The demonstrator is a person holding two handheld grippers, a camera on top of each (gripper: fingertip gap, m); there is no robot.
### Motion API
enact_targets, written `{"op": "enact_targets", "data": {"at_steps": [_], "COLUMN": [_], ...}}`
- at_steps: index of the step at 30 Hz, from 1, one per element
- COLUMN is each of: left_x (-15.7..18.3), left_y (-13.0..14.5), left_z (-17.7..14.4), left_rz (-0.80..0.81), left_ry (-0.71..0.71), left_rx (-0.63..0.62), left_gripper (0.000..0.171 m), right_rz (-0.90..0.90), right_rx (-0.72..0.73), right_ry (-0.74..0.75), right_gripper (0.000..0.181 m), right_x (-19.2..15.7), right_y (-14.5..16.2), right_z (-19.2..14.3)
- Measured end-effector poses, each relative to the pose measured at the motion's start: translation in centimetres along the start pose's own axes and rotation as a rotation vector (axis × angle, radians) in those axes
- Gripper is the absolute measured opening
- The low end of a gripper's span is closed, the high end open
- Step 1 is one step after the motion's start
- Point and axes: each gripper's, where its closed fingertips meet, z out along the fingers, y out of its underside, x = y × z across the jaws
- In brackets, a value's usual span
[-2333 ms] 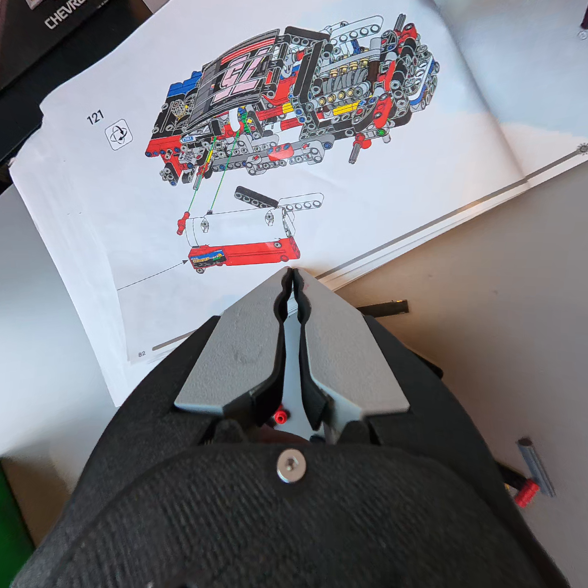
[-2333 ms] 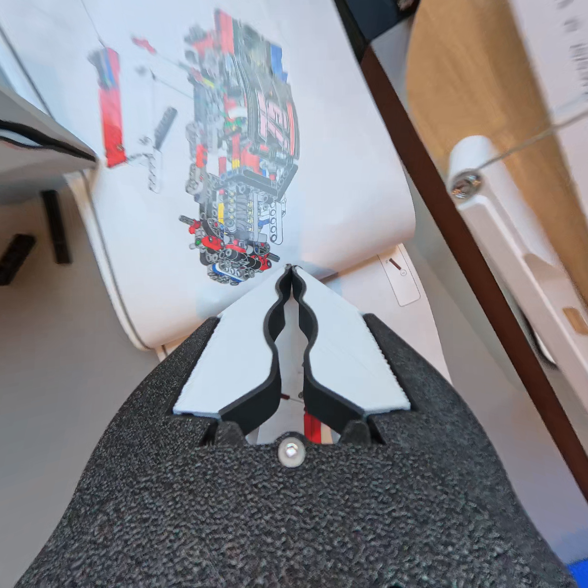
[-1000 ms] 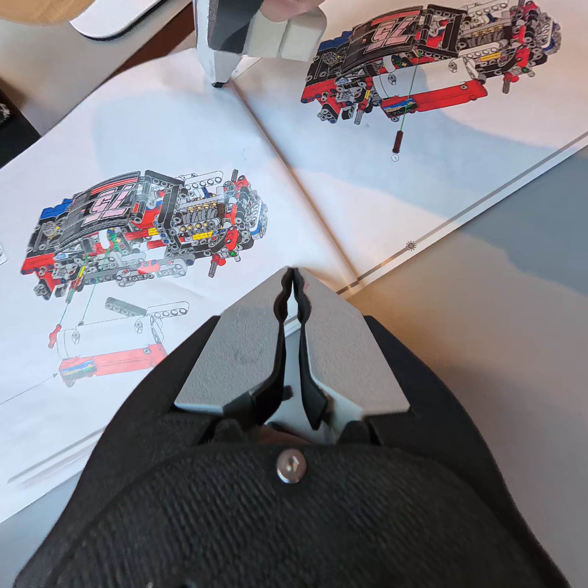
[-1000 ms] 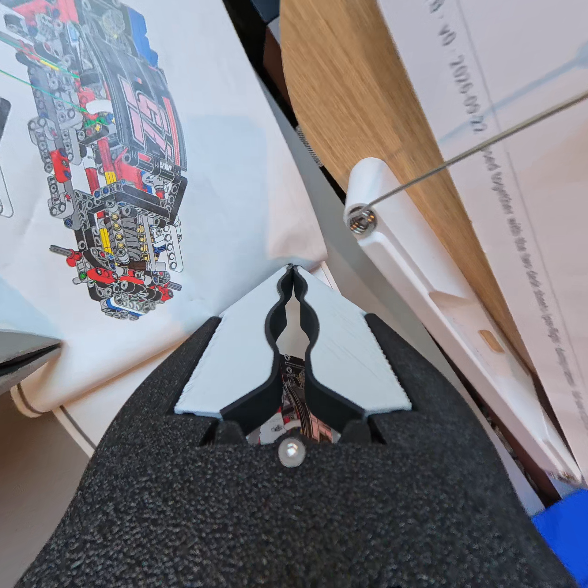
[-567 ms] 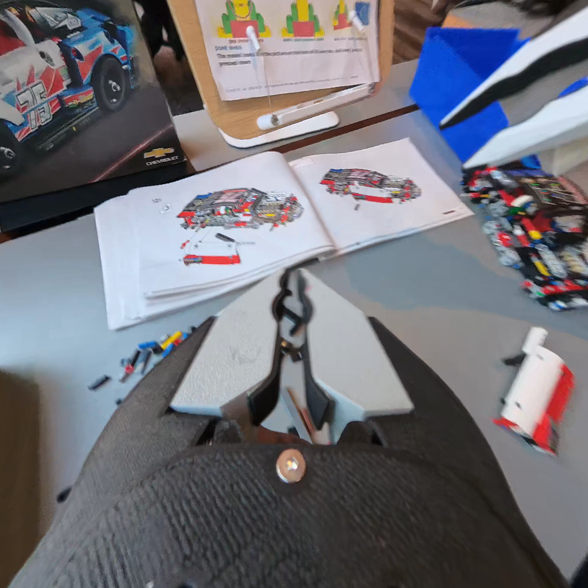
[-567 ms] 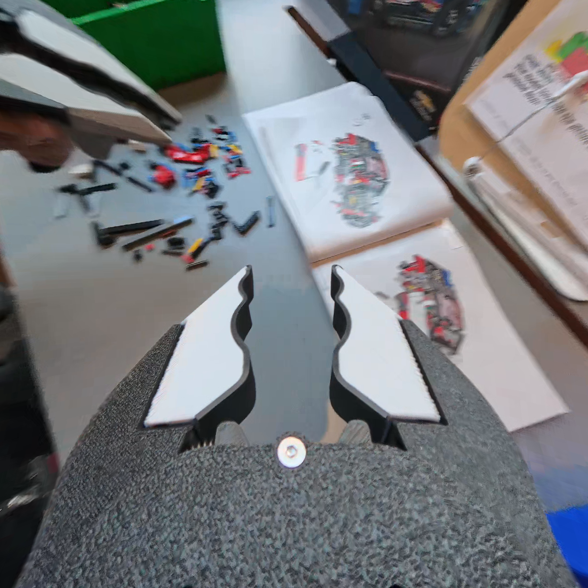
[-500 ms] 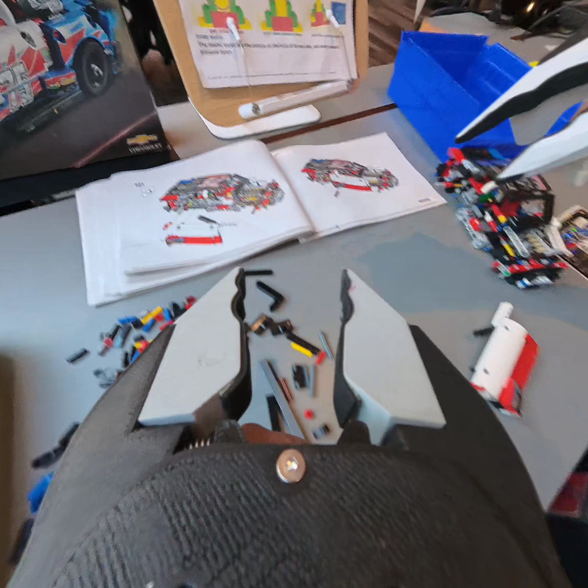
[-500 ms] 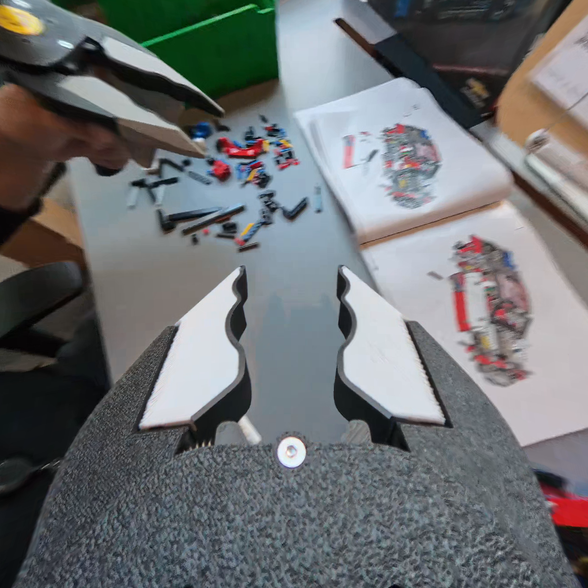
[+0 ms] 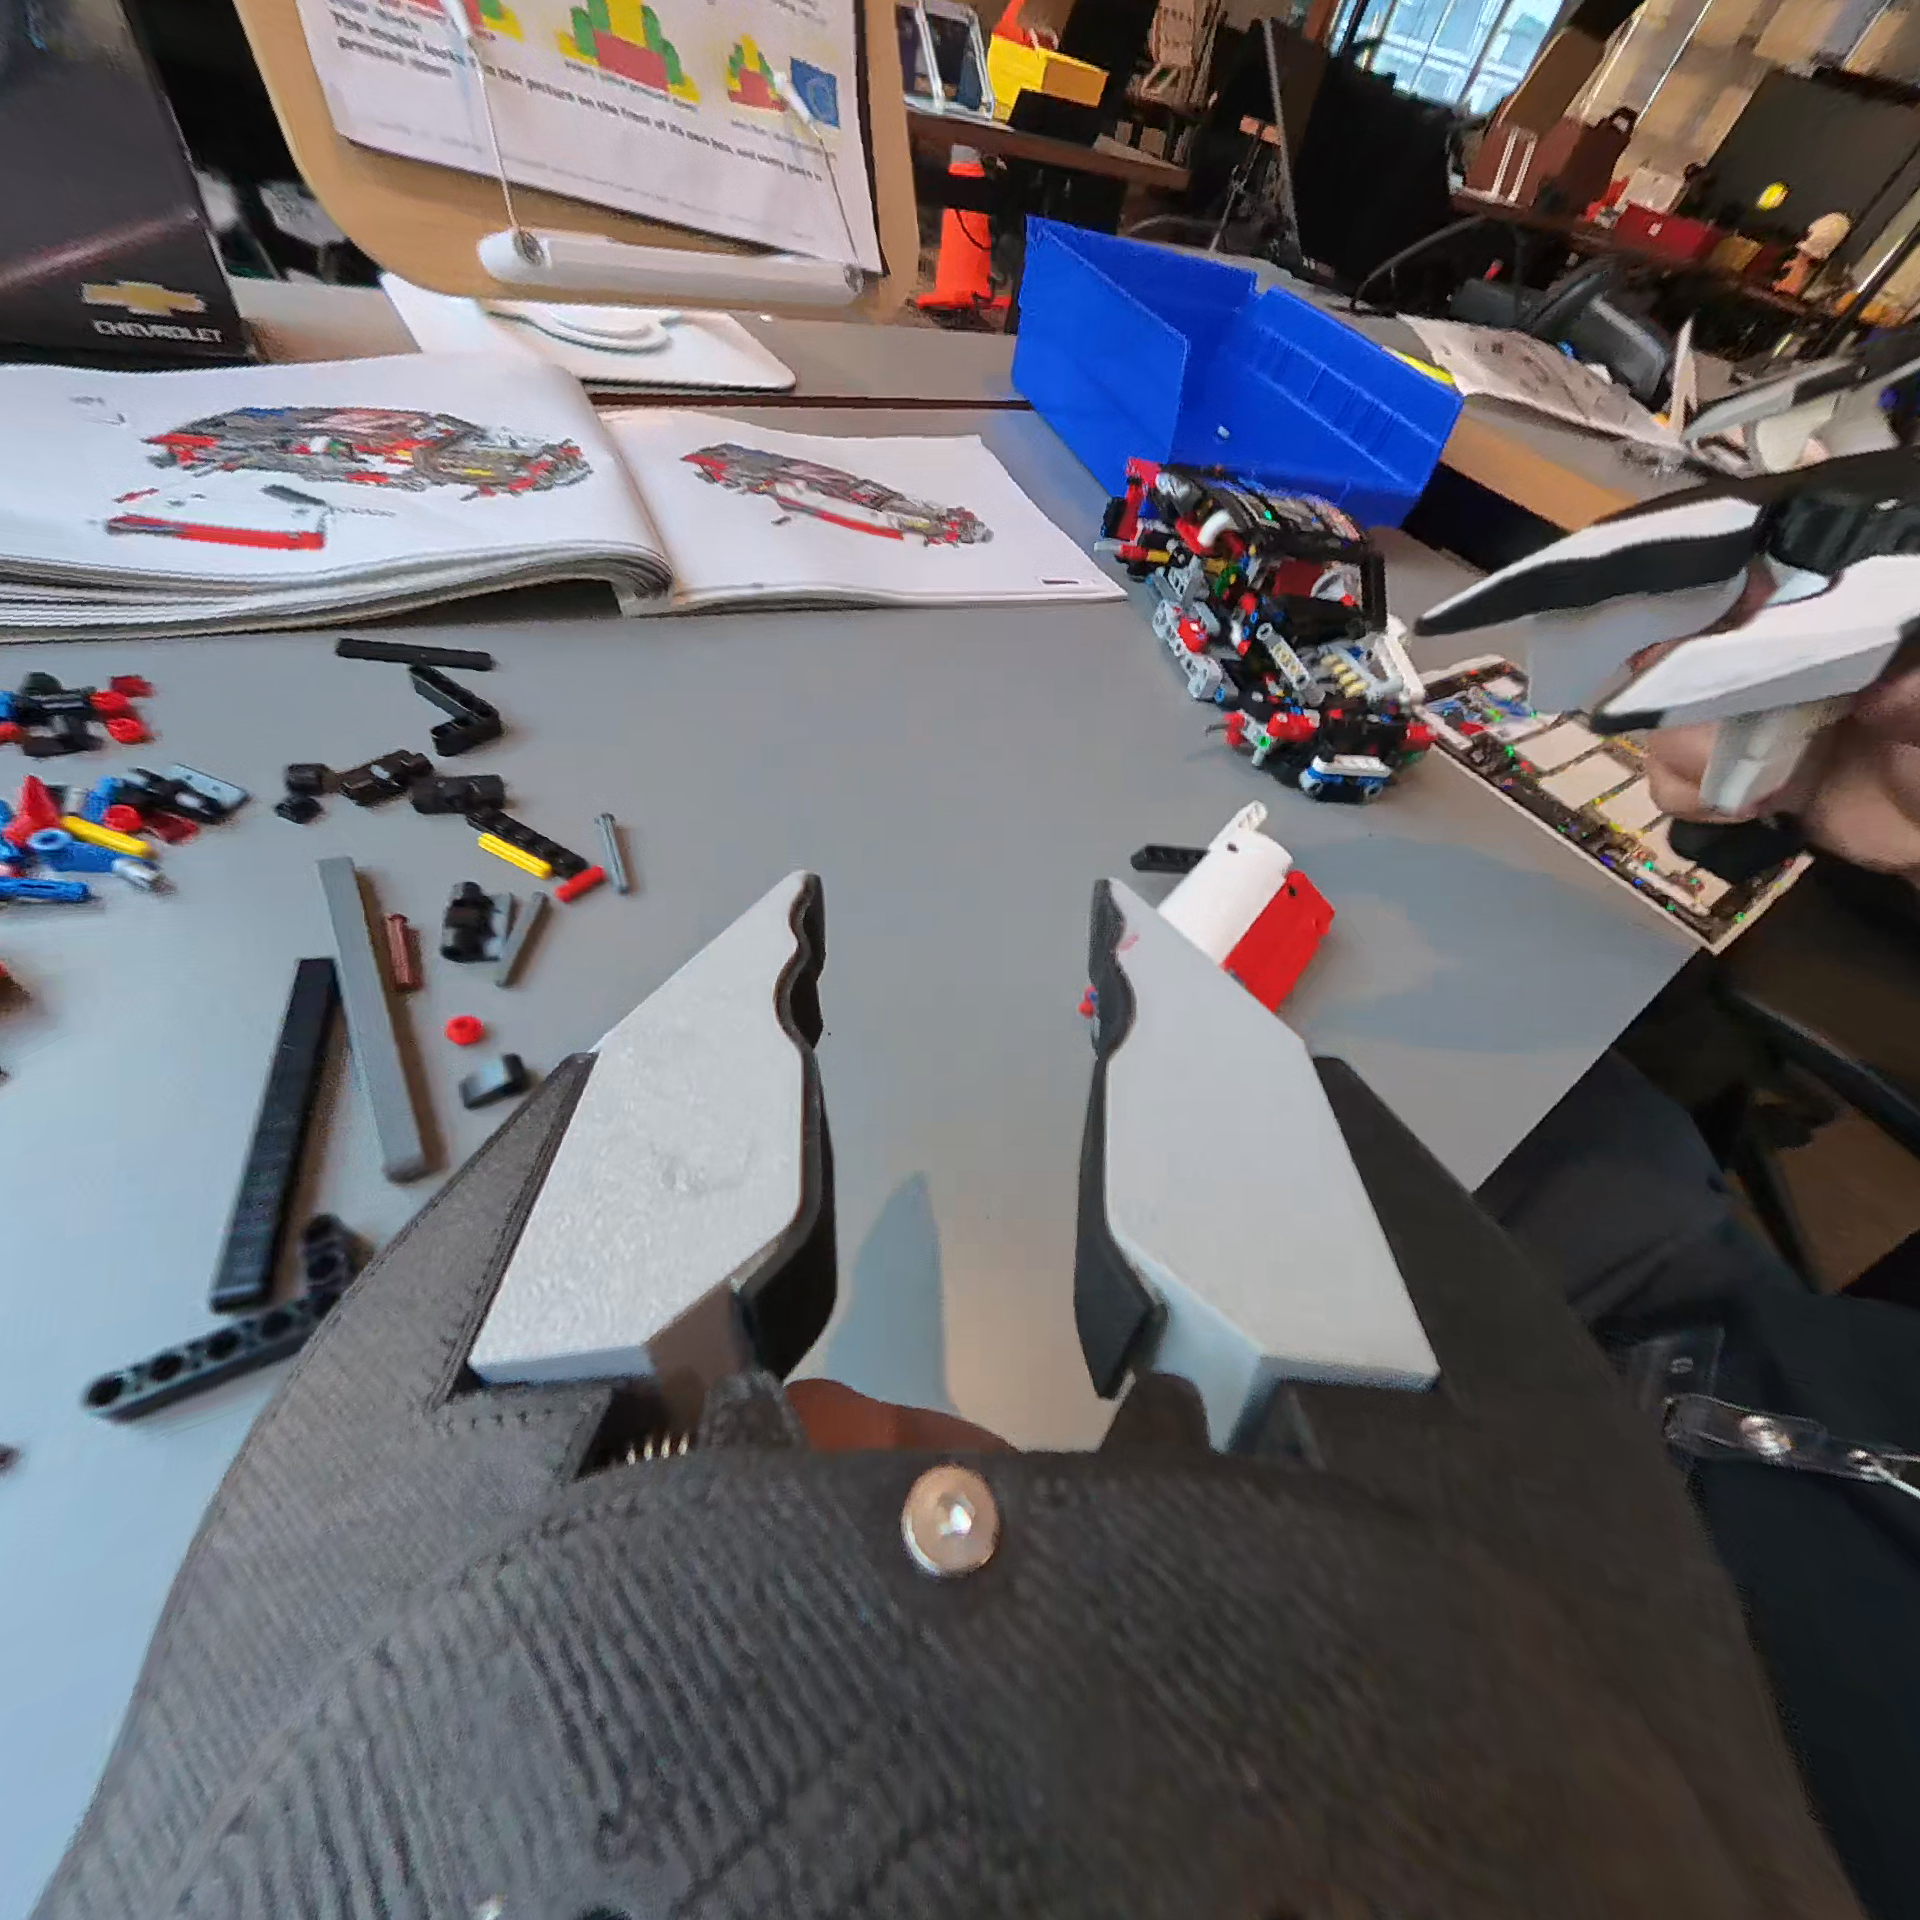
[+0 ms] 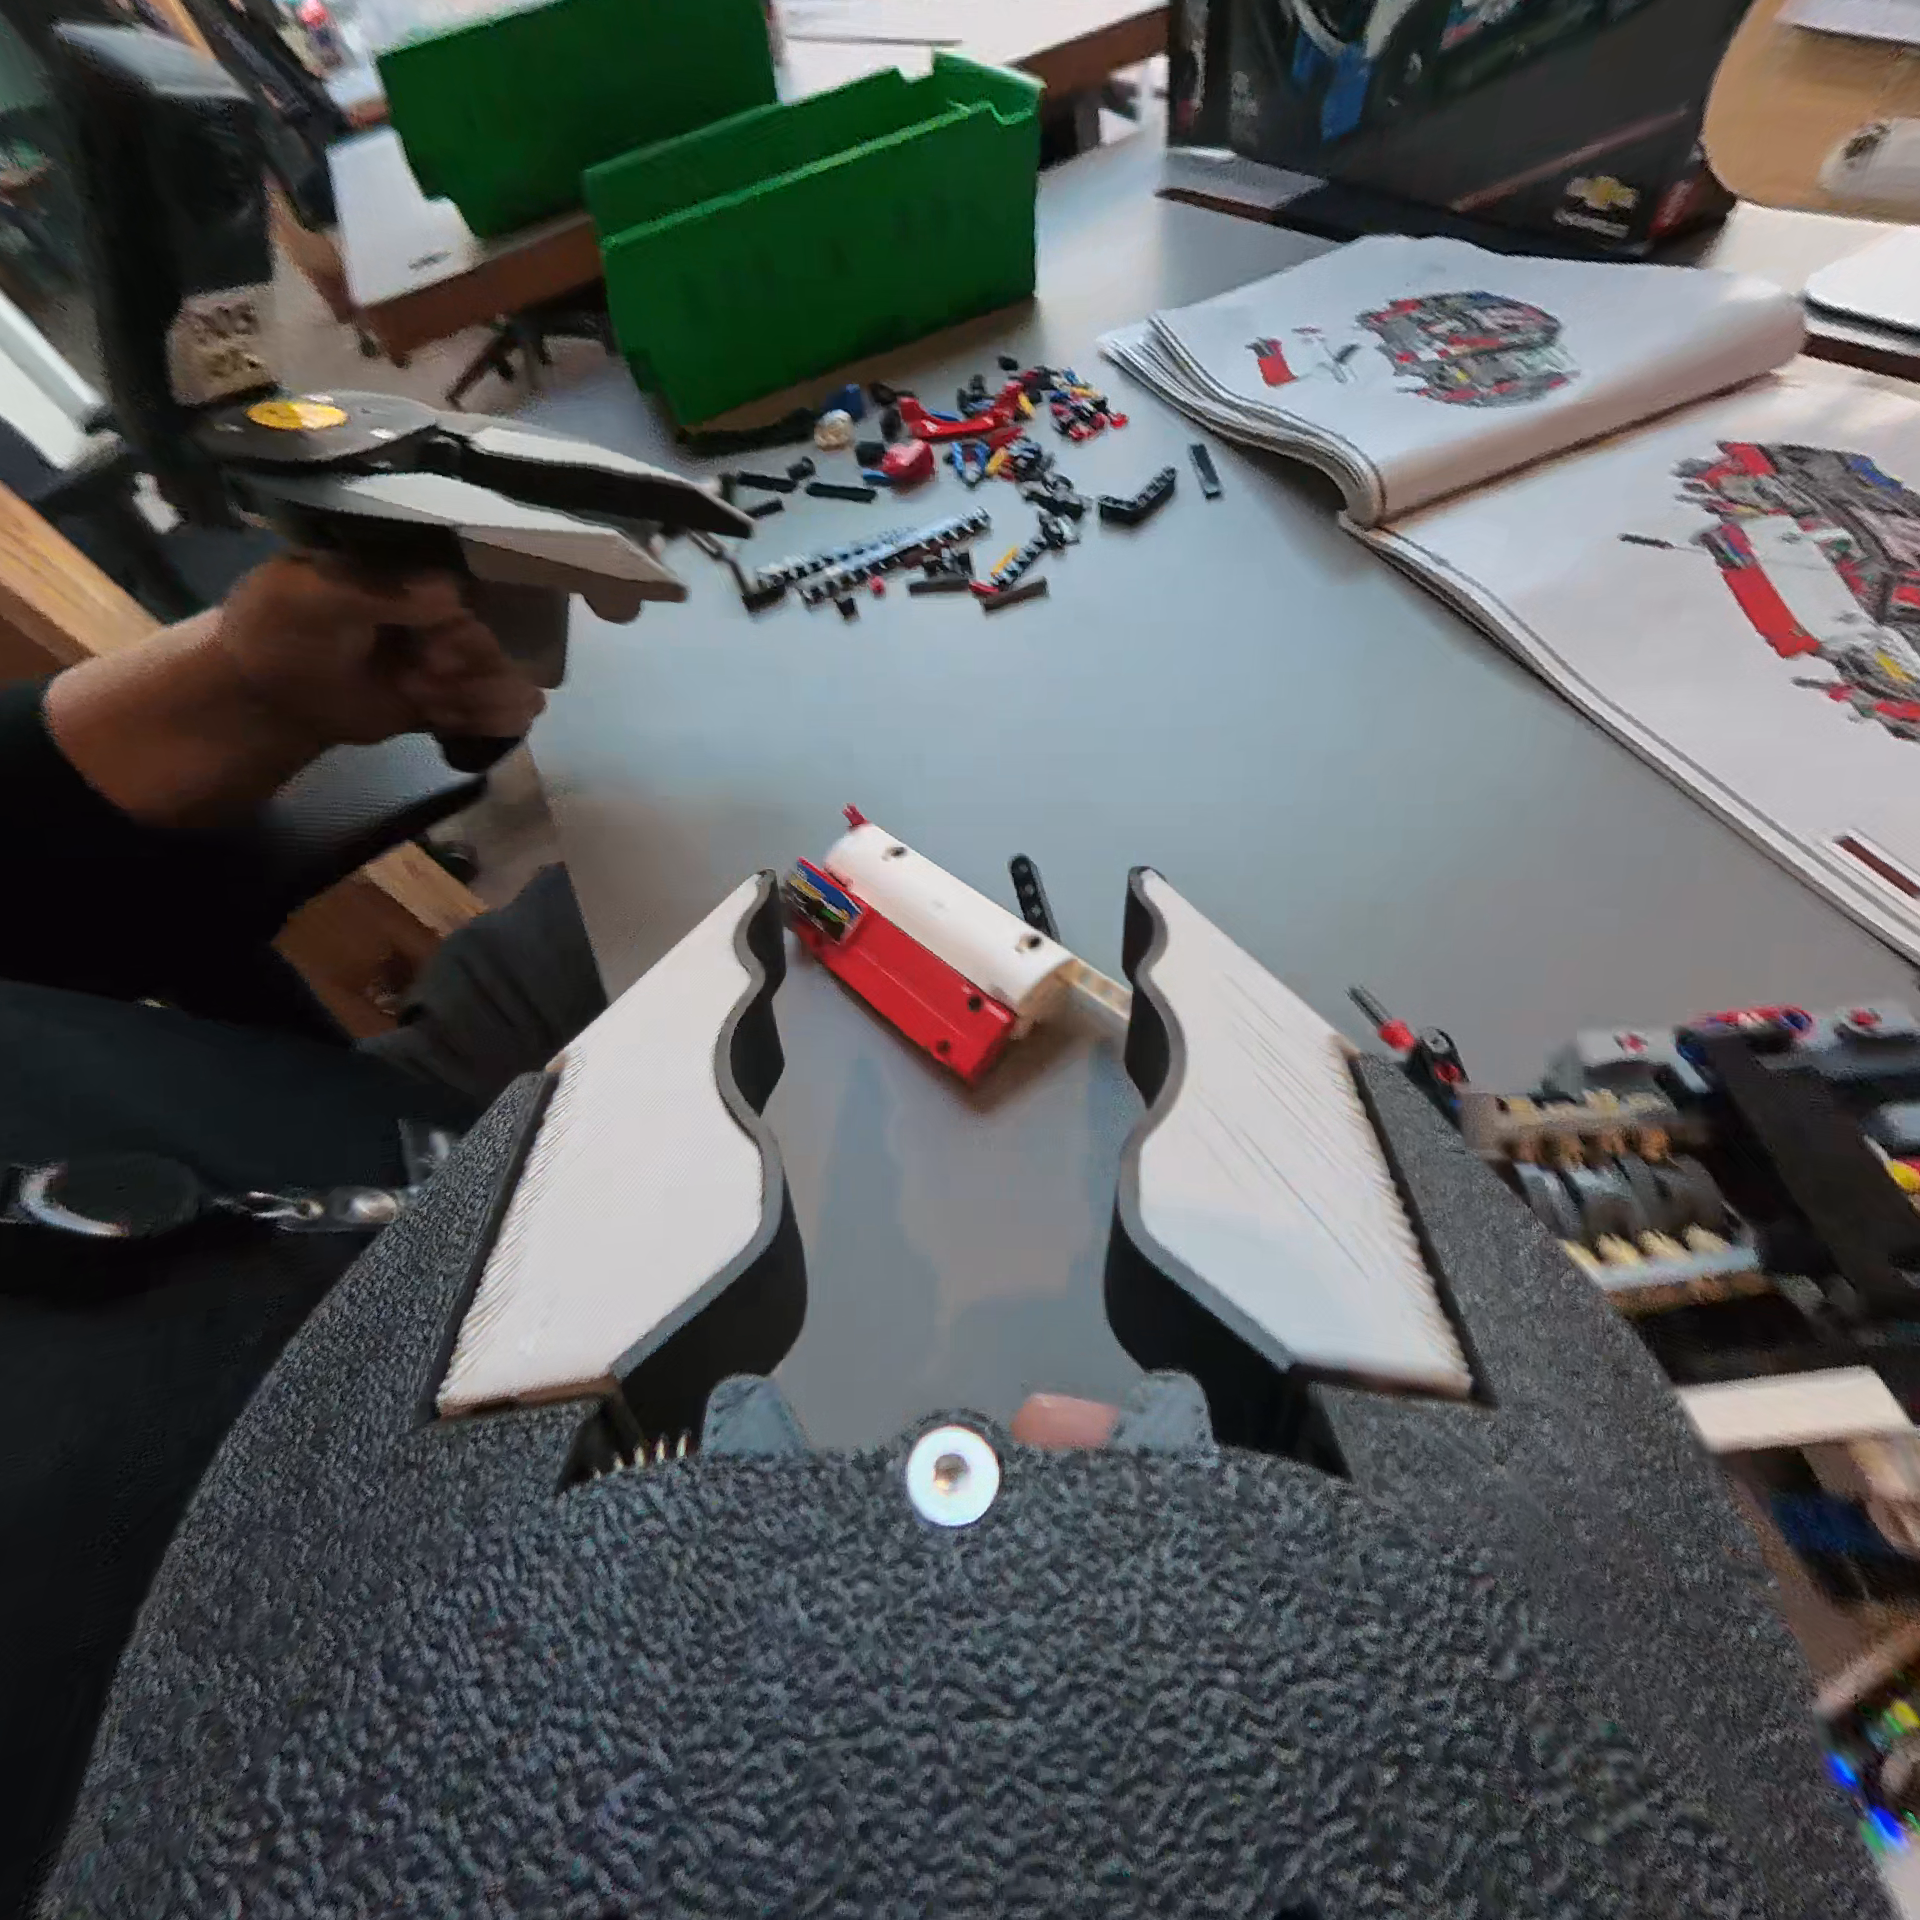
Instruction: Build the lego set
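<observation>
My left gripper (image 9: pixel 951 914) is open and empty, held above the grey table (image 9: pixel 935 727). A white and red lego sub-assembly (image 9: pixel 1247 904) lies just past its right finger. My right gripper (image 10: pixel 948 906) is open and empty, with the same white and red sub-assembly (image 10: pixel 935 966) lying on the table between and beyond its fingertips. The partly built lego car (image 9: pixel 1268 623) stands at the right; it also shows blurred in the right wrist view (image 10: pixel 1704 1153). The open instruction book (image 9: pixel 436 488) lies at the back.
Loose lego pieces (image 9: pixel 312 852) are scattered at the left. A blue bin (image 9: pixel 1216 384) stands behind the car; green bins (image 10: pixel 821 229) stand at the far end. A sticker sheet (image 9: pixel 1590 790) lies at the table's right edge. The set's box (image 9: pixel 94 208) stands at the back.
Both grippers have pulled back from the instruction book and risen over the table. Both have opened from shut. The right one has swung over the white and red sub-assembly.
</observation>
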Motion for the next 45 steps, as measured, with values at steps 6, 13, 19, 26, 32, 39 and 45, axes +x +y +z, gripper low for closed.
{"op": "enact_targets", "data": {"at_steps": [6,13,19,26,32,39,45], "left_x": [5.5,6.5,6.3,7.2,6.9,7.0,6.9], "left_y": [3.7,4.0,4.3,4.9,4.4,4.3,4.7], "left_z": [0.9,1.1,1.1,1.2,1.1,1.1,1.4], "left_rz": [0.161,0.185,0.15,0.198,0.103,0.044,0.045], "left_ry": [0.204,0.277,0.3,0.338,0.378,0.419,0.404], "left_rx": [-0.082,-0.065,-0.075,-0.101,-0.091,-0.106,-0.134], "left_gripper": [0.054,0.051,0.044,0.044,0.044,0.045,0.044], "right_rz": [-0.018,-0.061,-0.039,0.088,0.057,0.073,0.062], "right_rx": [-0.012,0.049,0.138,0.475,0.479,0.5,0.523], "right_ry": [0.084,0.079,0.085,0.033,0.089,0.093,0.08], "right_gripper": [0.058,0.051,0.049,0.046,0.048,0.048,0.048], "right_x": [2.1,1.9,2.2,3.9,4.1,4.5,4.2], "right_y": [4.3,4.8,3.7,0.3,0.2,0.0,-0.2], "right_z": [-2.7,-2.6,-3.2,-7.0,-6.9,-7.1,-7.4]}}
